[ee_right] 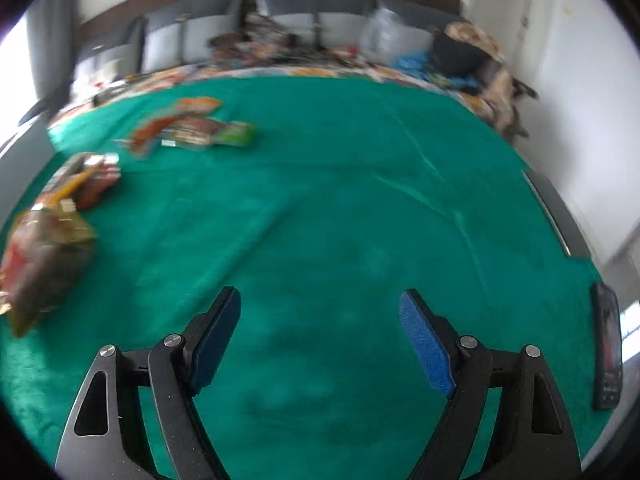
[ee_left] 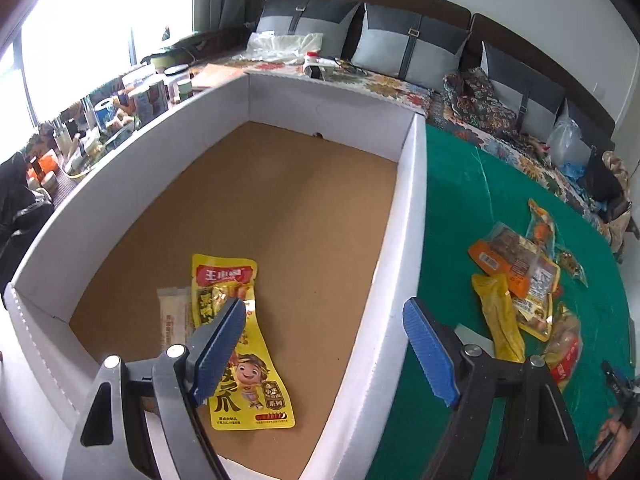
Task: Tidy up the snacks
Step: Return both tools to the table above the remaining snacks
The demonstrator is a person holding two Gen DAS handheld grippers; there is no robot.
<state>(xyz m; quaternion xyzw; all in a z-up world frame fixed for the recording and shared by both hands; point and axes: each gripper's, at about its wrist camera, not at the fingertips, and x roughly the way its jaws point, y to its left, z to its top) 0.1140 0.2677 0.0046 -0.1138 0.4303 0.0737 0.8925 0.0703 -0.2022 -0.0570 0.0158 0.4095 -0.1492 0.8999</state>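
Observation:
A white cardboard box (ee_left: 404,216) with a brown floor stands on the green cloth. Inside it lie a yellow snack pouch (ee_left: 244,360) and a pale wrapped bar (ee_left: 172,316). My left gripper (ee_left: 324,344) hangs open over the box's right wall, with nothing between its blue pads. Right of the box a heap of snack packets (ee_left: 516,276) rests on the cloth. In the blurred right wrist view, my right gripper (ee_right: 320,336) stands open and empty over bare green cloth (ee_right: 340,208). Snack packets (ee_right: 52,240) lie at its left, more snack packets (ee_right: 192,128) farther back.
A dark phone (ee_right: 608,348) lies at the cloth's right edge. Cushions (ee_left: 408,48) and patterned bedding line the back. Jars and bottles (ee_left: 148,96) crowd a surface beyond the box's left wall. A hand with the other gripper (ee_left: 616,416) shows at the lower right.

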